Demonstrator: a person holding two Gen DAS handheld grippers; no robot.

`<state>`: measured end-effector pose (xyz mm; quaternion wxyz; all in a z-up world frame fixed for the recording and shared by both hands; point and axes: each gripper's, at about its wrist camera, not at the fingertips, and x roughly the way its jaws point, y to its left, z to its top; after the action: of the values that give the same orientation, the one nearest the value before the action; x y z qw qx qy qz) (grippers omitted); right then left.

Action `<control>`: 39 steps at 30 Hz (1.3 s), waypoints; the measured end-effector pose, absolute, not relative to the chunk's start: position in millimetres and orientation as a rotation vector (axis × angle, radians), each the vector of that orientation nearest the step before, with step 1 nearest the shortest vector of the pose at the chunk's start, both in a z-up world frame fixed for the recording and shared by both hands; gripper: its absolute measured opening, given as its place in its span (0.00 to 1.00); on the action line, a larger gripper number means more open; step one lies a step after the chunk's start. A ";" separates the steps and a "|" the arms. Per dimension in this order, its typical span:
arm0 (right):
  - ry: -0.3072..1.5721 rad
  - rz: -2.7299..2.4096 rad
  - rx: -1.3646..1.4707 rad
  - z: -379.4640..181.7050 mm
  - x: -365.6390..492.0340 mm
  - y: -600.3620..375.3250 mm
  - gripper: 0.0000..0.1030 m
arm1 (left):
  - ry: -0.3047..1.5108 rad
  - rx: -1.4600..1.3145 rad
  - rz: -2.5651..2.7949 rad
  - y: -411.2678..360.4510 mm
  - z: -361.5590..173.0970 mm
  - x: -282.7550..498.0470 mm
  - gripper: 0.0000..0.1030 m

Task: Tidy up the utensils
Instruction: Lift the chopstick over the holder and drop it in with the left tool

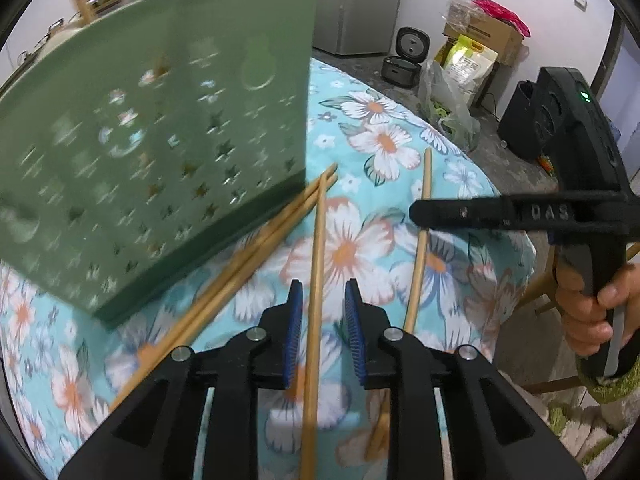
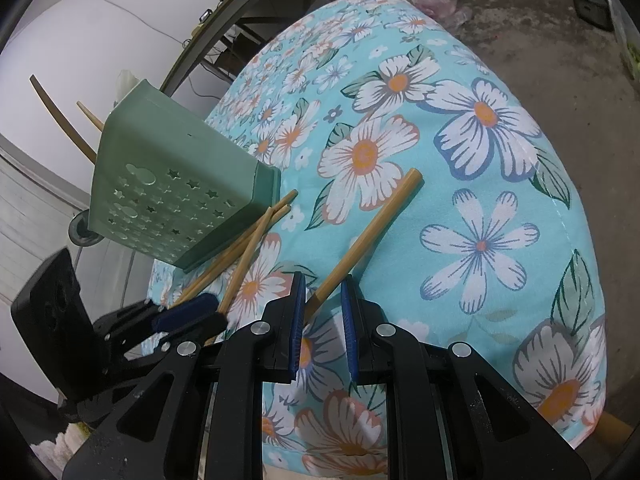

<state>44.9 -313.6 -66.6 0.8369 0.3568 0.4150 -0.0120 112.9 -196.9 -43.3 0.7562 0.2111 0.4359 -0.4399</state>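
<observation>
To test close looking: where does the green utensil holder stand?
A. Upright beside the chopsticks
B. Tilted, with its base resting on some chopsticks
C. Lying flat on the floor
B: the green utensil holder leans, its lower edge over the chopsticks on the cloth.

Right gripper [image 2: 322, 300]: jaws slightly apart around one chopstick [image 2: 368, 236], contact unclear. Green holder [image 2: 168, 184] tilted at far left on the floral tablecloth [image 2: 480, 160]. Three chopsticks [image 2: 256, 232] beside it.
</observation>
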 end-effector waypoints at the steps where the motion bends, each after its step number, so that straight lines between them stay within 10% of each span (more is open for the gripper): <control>1: 0.878 -0.026 0.755 -66.5 44.9 -313.7 0.16 | 0.950 0.467 -0.961 -201.0 -44.0 113.7 0.20; 21: 0.866 -0.016 0.807 -68.4 41.1 -317.8 0.15 | 0.913 0.471 -0.912 -229.4 -45.5 132.7 0.06; 39: 0.763 0.019 0.855 -50.0 25.5 -331.3 0.09 | 0.732 0.169 -0.891 -120.8 80.9 123.4 0.06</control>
<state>25.5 -331.3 -50.0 0.8402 0.4045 0.3611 0.0090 123.4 -120.8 80.9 0.8350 0.0800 0.3458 -0.4205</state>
